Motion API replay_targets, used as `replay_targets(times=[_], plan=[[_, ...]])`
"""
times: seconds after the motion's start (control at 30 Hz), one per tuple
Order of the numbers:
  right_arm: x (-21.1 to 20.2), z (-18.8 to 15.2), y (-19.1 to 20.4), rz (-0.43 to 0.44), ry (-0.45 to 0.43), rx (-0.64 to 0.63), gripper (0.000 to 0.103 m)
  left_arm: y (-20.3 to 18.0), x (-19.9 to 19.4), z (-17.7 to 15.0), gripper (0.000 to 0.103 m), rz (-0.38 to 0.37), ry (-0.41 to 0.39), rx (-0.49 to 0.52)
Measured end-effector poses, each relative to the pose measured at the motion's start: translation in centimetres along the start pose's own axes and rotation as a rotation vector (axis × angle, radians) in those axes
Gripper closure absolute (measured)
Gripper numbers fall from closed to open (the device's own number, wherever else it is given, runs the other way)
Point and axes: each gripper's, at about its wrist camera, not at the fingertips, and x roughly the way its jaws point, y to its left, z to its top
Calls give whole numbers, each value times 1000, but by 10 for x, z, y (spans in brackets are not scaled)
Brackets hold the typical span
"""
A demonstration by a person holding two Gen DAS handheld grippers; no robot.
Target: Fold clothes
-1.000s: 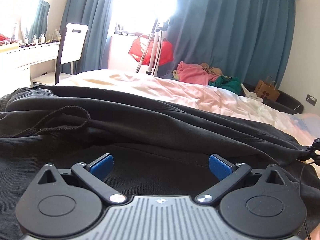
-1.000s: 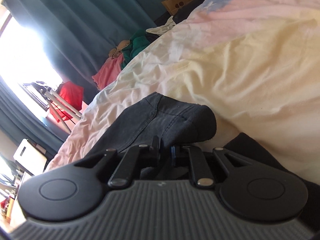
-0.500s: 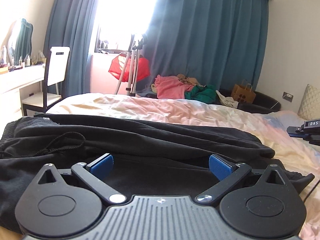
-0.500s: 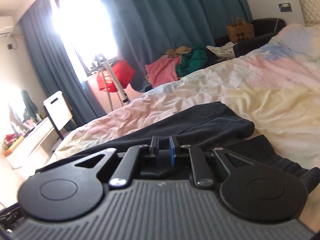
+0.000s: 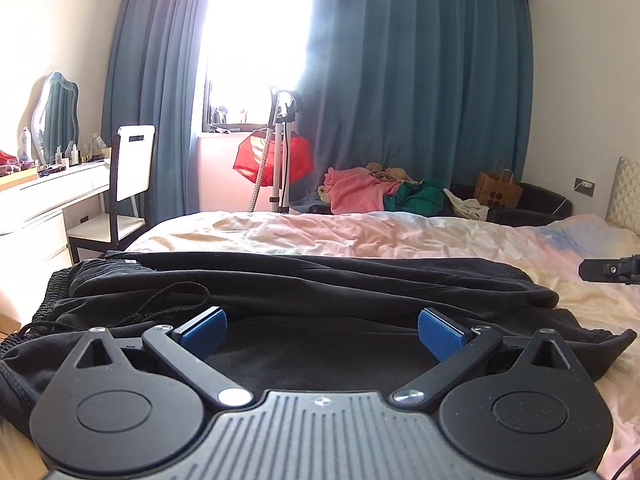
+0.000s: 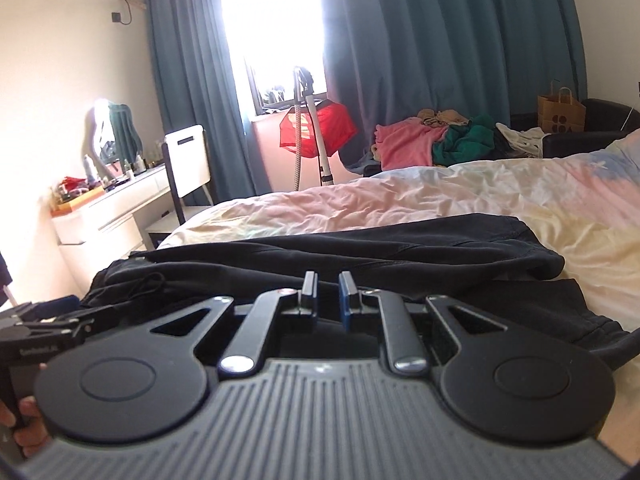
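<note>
With the black trousers [image 5: 320,292] folded lengthwise, my left gripper [image 5: 322,328] was released and the right gripper [image 6: 328,300] clenched empty; next I needed both to grasp one end.

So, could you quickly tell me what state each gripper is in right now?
Left gripper: open, holding nothing, above the black trousers.
Right gripper: nearly closed, nothing visible between its fingers.

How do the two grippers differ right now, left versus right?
The left gripper stands wide open, its blue pads far apart; the right gripper has its pads nearly together with only a narrow gap. Both blue pads show on the left gripper, while on the right gripper only one pad's blue face shows. Shared: neither holds any cloth, and both hover over the black pants lying on the bed.
</note>
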Motion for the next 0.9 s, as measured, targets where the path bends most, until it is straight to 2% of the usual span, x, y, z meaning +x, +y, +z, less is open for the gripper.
replay_targets(times=[0.07, 0.13, 0.2, 0.27, 0.37, 0.43, 0.6, 0.7, 0.8, 0.9], plan=[[2, -6, 1, -2, 14, 7, 87, -1, 2, -3, 0, 10, 5, 11], [7, -13, 1, -17, 30, -8, 75, -1, 7, -7, 0, 19, 22, 22], [10, -18, 1, -22, 38, -7, 43, -2, 11, -12, 0, 26, 39, 32], [12, -20, -1, -13, 34, 12, 33, 0, 18, -17, 0, 21, 61, 30], [14, -19, -2, 18, 32, 33, 33, 4, 31, -22, 0, -9, 114, 9], [16, -19, -2, 15, 34, 30, 33, 8, 40, -26, 0, -35, 156, -8], [25, -21, -5, -13, 57, 48, 33, 19, 64, -35, 0, -41, 250, -65], [30, -21, -10, -51, 65, 63, 33, 35, 74, -35, 0, -21, 294, -120], [35, -22, -22, -108, 78, 103, 33, 56, 89, -34, 0, 36, 351, -181], [38, -23, -37, -160, 91, 156, 33, 72, 99, -31, 0, 96, 384, -194]])
